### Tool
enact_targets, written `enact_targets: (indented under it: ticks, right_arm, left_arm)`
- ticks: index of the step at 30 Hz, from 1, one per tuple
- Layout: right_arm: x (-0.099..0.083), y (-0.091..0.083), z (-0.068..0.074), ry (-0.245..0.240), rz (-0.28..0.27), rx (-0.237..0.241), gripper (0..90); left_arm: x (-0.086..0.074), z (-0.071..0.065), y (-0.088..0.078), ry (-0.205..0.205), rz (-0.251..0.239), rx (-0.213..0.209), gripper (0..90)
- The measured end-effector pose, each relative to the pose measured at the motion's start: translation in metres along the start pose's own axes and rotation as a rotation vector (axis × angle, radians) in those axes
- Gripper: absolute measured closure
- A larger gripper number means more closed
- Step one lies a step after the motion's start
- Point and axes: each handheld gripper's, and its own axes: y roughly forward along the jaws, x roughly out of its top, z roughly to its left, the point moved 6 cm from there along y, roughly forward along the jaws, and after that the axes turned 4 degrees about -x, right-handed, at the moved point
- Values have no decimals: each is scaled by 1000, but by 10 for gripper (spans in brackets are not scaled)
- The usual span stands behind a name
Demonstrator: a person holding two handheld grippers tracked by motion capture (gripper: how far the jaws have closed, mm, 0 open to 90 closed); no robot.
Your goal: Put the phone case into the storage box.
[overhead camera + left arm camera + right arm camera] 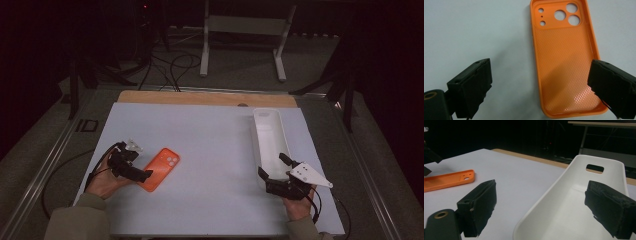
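Left tongs (141, 167): jaws spread wide, holding nothing. In the left gripper view they straddle the near end of the orange phone case (565, 60), one jaw off to the side over bare counter (474, 32), the other overlapping the case's lower corner from the camera's line of sight. Whether that jaw actually touches the case cannot be told. In the high view the left hand (102, 184) grips the tool at the counter's left front, with the tongs at the near end of the case.

Right tongs (272, 167): jaws likewise spread wide, holding nothing. In the right gripper view they sit at the near end of the white tray (574, 202), one jaw over the counter outside the tray's rim, the other over the tray's interior. Contact with the tray cannot be confirmed. The right hand (298, 206) holds the tool at the counter's right front.

Location of the case: flat on the counter, open side up, camera cut-outs at the far end, left of centre, well apart from the tray.

Count: one phone case; one tray, oblong, with a slot handle at its far end, lying lengthwise along the right side; two tongs, one per hand.
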Motion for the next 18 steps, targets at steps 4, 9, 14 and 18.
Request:
enact_targets:
  ticks: [4,9,14,18]
  right_arm:
    - [1,0,1,-1,-1,1,103]
    - [0,0,1,-2,1,2,104]
    - [0,0,0,1,-3,-2,104]
    - [1,0,0,0,-3,-3,104]
  left_arm:
    - [0,1,1,-5,13,3,92]
    - [-2,1,3,0,39,-4,180]
    - [-5,0,3,2,63,-30,366]
    - [-8,2,4,1,87,-31,524]
